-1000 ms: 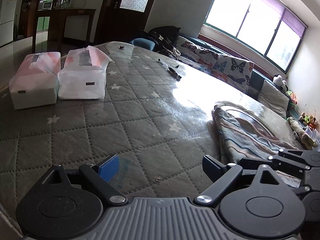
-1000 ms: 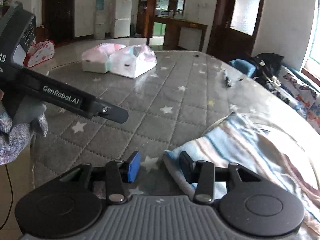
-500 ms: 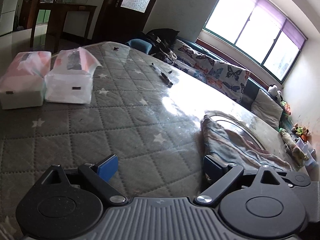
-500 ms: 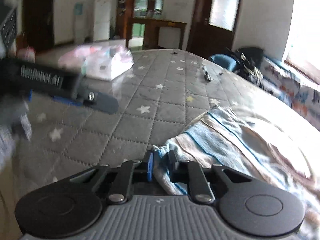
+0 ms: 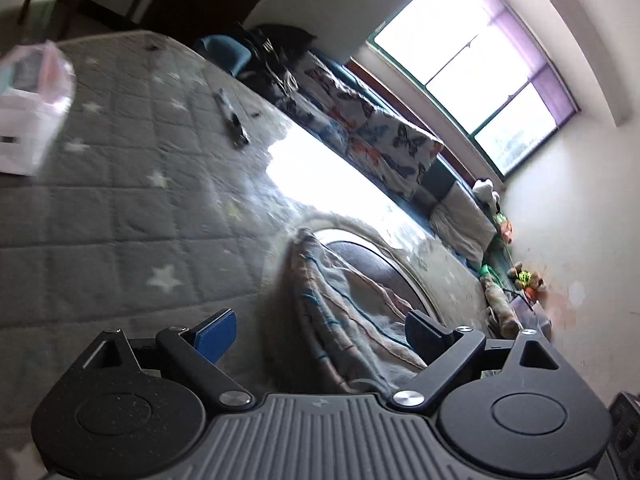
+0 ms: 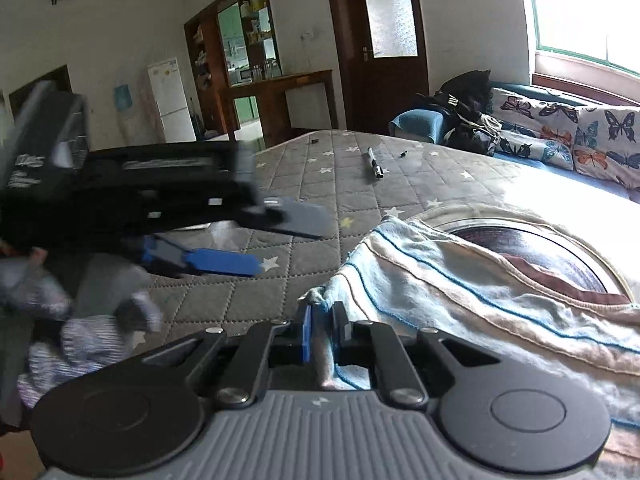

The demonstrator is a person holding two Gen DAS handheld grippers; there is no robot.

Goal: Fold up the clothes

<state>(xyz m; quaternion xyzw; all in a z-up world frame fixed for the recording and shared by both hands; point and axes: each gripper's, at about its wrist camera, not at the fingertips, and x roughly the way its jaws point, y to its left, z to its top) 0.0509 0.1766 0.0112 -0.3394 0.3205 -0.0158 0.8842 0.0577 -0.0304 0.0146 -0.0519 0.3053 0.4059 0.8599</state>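
My right gripper (image 6: 322, 328) had just closed its fingers on a bunched corner of the pale striped cotton garment (image 6: 472, 280), which lay on the grey star-quilted mattress (image 6: 312, 184) from 12 toward 3 o'clock of it. My left gripper (image 5: 316, 334) held its fingers wide with nothing clamped, the garment's edge lying between them. A black marker pen (image 6: 374, 164) sat well apart toward 12 o'clock.

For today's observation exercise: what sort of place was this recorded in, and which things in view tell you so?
Most likely a lived-in home, a living or bedroom area. A quilted star-patterned mattress carries a striped garment, a butterfly-print sofa stands under the window, and a white fridge stands beyond.
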